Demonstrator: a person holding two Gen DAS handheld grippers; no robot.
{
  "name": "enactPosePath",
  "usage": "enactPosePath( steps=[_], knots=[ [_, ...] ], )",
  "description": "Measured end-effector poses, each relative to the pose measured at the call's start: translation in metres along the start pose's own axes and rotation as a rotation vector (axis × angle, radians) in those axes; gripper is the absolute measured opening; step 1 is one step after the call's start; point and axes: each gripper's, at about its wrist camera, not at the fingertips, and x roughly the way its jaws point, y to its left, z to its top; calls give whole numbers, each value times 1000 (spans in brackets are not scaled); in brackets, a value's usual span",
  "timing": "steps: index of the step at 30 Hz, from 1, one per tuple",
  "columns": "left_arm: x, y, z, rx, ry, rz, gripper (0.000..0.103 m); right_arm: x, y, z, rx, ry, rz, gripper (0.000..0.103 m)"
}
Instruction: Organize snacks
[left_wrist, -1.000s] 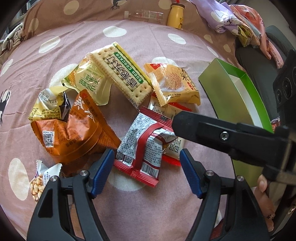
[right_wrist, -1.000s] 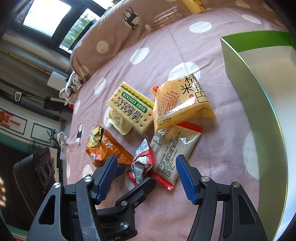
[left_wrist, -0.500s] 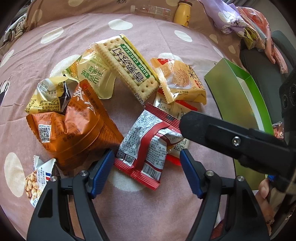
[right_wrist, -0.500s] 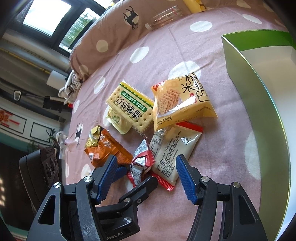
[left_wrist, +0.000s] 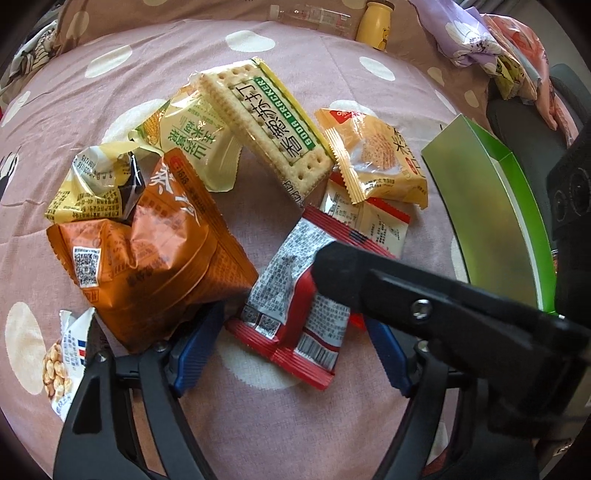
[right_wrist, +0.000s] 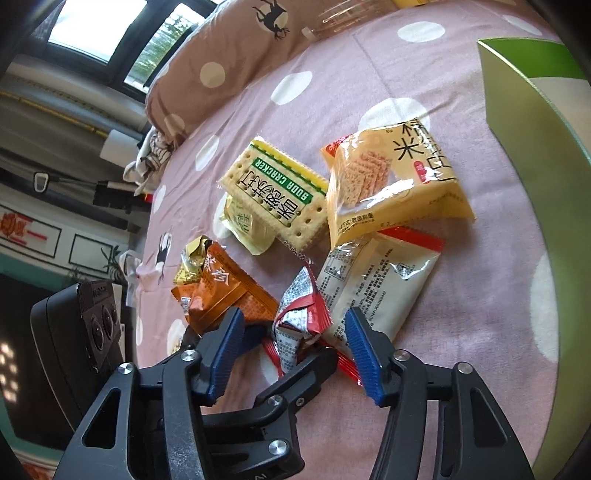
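Snack packs lie in a heap on a pink dotted bedspread (left_wrist: 295, 44). A red-and-silver packet (left_wrist: 295, 295) (right_wrist: 299, 317) sits between the blue pads of both grippers. My left gripper (left_wrist: 291, 350) is opening, its pads apart from the packet, its left pad at the orange bag (left_wrist: 155, 251). My right gripper (right_wrist: 295, 350) is closing around the same packet, with gaps still on both sides. Its black finger crosses the left wrist view over the packet. Nearby are a soda cracker pack (left_wrist: 266, 125), a yellow rice cracker bag (right_wrist: 391, 184) and a white-and-red packet (right_wrist: 373, 284).
An open green box (left_wrist: 491, 229) (right_wrist: 517, 110) stands at the right. A pale corn packet (left_wrist: 195, 147), a crumpled yellow packet (left_wrist: 92, 184) and a peanut packet (left_wrist: 62, 365) lie left. A clear bottle (left_wrist: 314, 16), a yellow bottle (left_wrist: 375, 24) and clothes (left_wrist: 480, 40) lie behind.
The right gripper has come forward and down over the red-and-silver packet and its jaws have narrowed. The left jaws have spread wider. The snacks lie as before.
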Motion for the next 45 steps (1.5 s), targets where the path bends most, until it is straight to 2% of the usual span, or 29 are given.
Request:
enactPosePath(
  steps=[1,5,8,11,12,14,18,28,37,45],
  knots=[
    [0,0,0,2,0,-5,82,2,-1,0,5,8,12,52],
    [1,-2,-1,29,-6,5,80,10,-2,0,1,8,14,44],
    [3,-8,-3,65,-20,56,63,17,-5,1,13,45,69,32],
    [2,-12,-5,85,-29,74,59,20,-2,-1,1,39,63,31],
    [1,-11,-5,78,-31,66,50,18,0,-2,-9,31,58,31],
    [-3,-10,-5,59,-29,49,50,14,5,-4,-26,26,73,30],
    [-16,-16,-6,82,-68,60,50,2,13,-6,-53,-4,88,30],
    [-65,-51,-9,179,-226,54,49,-60,35,-11,-132,-165,95,30],
    [-87,-109,3,326,-321,50,49,-128,15,-10,-112,-337,115,30],
    [-96,-156,11,464,-355,10,49,-176,-4,-17,-78,-475,95,30]
  ],
)
